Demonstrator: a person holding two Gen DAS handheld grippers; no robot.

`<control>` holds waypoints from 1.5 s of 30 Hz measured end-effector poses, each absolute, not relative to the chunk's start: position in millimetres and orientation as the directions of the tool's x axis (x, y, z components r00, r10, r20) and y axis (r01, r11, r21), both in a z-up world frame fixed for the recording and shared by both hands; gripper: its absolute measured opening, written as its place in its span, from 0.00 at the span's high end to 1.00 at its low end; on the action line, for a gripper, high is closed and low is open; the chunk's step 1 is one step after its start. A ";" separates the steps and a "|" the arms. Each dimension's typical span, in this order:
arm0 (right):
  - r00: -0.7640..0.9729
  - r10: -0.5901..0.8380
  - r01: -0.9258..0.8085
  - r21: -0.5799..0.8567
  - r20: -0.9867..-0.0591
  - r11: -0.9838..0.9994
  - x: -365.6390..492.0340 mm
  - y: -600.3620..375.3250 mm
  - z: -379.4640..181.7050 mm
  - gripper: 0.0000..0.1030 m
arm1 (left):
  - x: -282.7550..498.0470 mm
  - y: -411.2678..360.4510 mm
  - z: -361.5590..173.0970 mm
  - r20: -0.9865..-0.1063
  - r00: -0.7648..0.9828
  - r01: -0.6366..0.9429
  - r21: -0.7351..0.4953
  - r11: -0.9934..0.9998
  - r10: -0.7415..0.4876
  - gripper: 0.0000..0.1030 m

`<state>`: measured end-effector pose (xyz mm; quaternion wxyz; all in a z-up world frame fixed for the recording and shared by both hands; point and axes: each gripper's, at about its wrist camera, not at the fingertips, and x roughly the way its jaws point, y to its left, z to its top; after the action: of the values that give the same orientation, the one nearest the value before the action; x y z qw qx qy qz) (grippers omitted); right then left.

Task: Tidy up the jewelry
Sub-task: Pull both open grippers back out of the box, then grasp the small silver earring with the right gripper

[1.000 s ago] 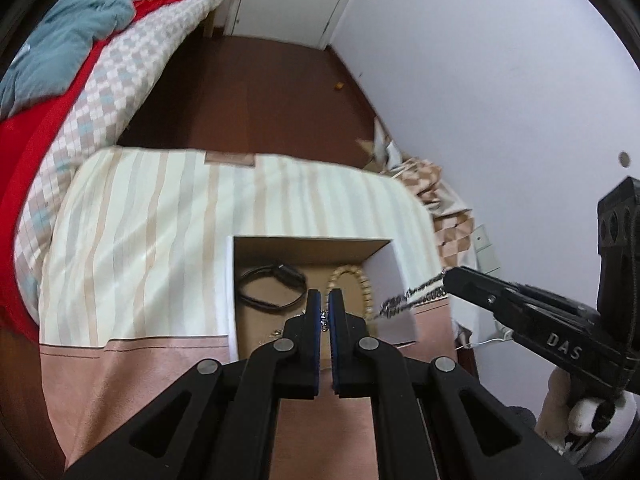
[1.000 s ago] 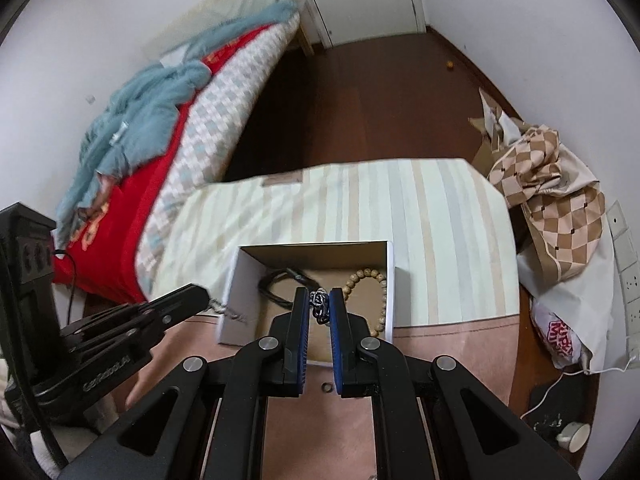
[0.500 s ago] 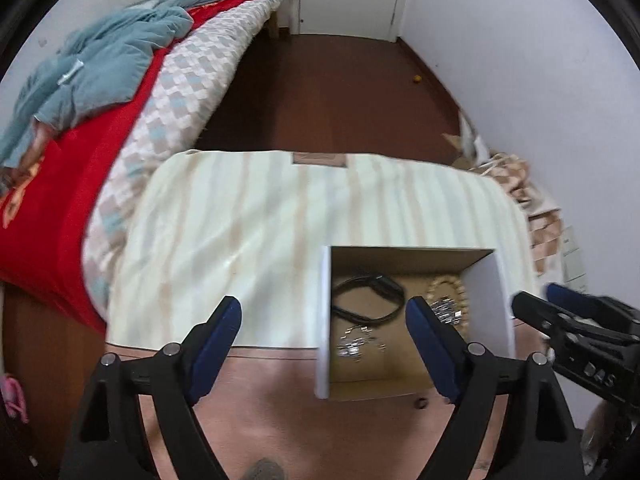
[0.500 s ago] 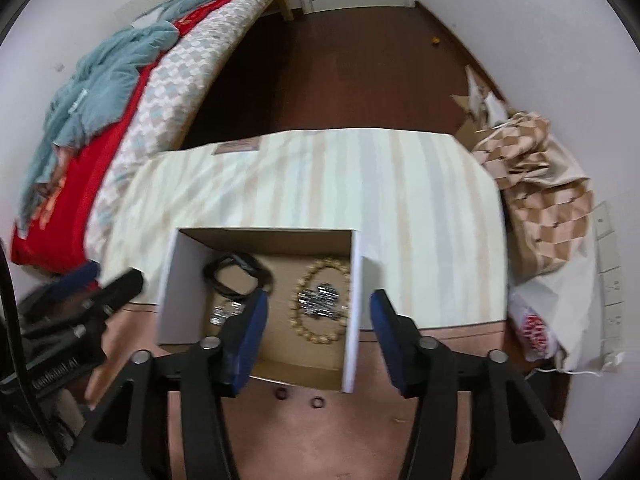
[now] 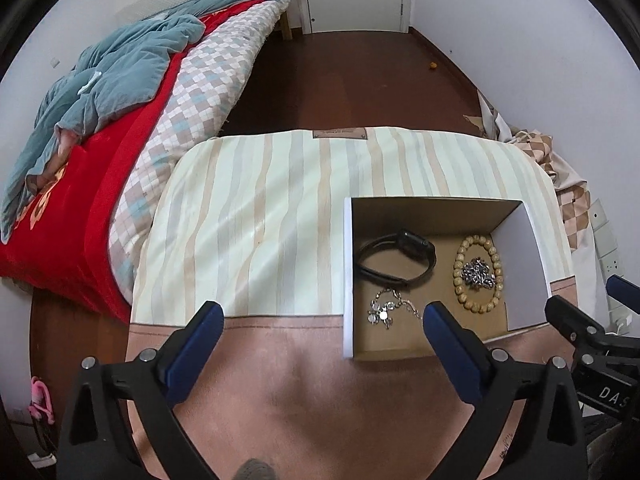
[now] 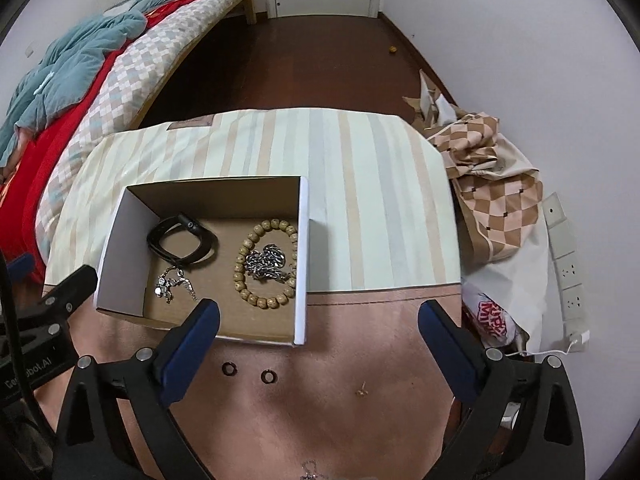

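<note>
An open cardboard box [image 5: 347, 280] [image 6: 302, 264] sits on the striped table. Inside lie a black wristband [image 5: 394, 258] [image 6: 180, 240], a wooden bead bracelet [image 5: 478, 274] [image 6: 266, 262], a silver chain [image 5: 476, 272] [image 6: 266, 266] heaped inside the bracelet, and a silver pendant necklace [image 5: 386, 310] [image 6: 172, 282]. Two dark rings [image 6: 229, 369] [image 6: 268, 376] and a small earring [image 6: 362, 390] lie on the pink table strip in front of the box. My left gripper [image 5: 320, 334] is open and empty, left of and in front of the box. My right gripper [image 6: 318, 334] is open and empty over the box's near right corner.
A bed with a red cover and blue blanket [image 5: 112, 68] runs along the left. A checked cloth bundle [image 6: 492, 176] and a bag [image 6: 492, 316] lie right of the table by a power strip [image 6: 566, 248]. Another silver piece [image 6: 310, 468] lies at the near table edge.
Both grippers were shut on the silver chain over the box. They opened, the chain dropped inside the bead bracelet, and both grippers pulled back and up.
</note>
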<state>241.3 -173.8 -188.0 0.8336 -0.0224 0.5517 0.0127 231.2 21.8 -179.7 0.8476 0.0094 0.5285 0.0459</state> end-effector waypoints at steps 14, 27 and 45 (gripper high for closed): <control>0.494 -0.007 -0.042 -0.031 -0.869 0.999 194.5 -171.6 -138.1 0.02 | 181.6 16.5 -136.5 -0.835 0.536 -0.103 0.082 0.991 0.125 0.01; 0.608 0.012 -0.051 -0.024 -0.794 0.998 130.9 -173.4 -76.5 0.02 | 123.6 15.4 -87.8 -0.777 0.621 -0.105 0.048 0.993 0.103 0.01; 0.356 0.098 0.104 0.143 -0.929 0.984 56.9 -261.9 -212.6 0.06 | 89.5 -11.4 -209.6 -0.889 0.421 -0.115 0.147 0.982 0.182 0.01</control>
<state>56.9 -261.9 -212.6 0.8186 0.0889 0.5674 -0.0020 89.5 -11.4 -209.6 0.8423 0.0316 0.5308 0.0882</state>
